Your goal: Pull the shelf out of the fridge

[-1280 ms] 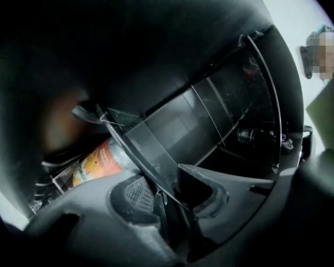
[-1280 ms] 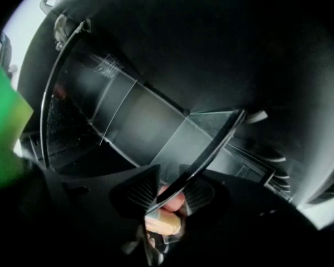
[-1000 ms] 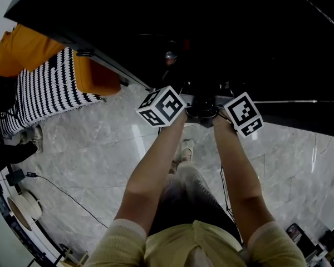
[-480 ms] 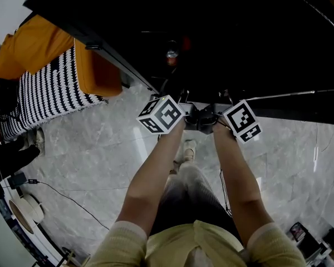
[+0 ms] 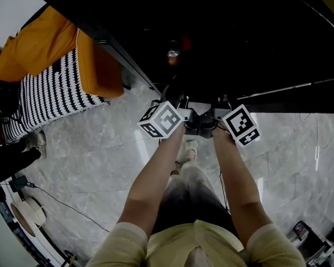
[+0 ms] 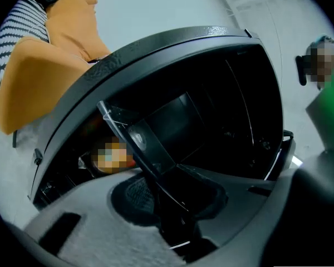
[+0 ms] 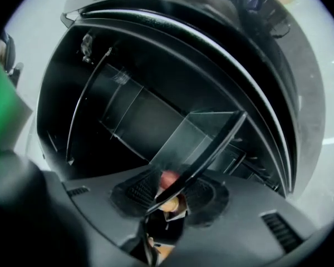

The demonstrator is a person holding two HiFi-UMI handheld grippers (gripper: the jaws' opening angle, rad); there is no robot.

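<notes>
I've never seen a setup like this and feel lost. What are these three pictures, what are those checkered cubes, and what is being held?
A person holds a two-jaw gripper in each hand; the black-and-white marker cubes belong to them. The head view looks down on the grey marble floor, an orange armchair and the open black fridge. The other two views ride on the grippers. The jaws of the left gripper have just been closing on the edge of the clear glass shelf; the right gripper clamps it too.

Orange sofa (image 5: 97, 65) with striped blanket (image 5: 44, 96) stands on grey marble floor (image 5: 100, 160).
</notes>
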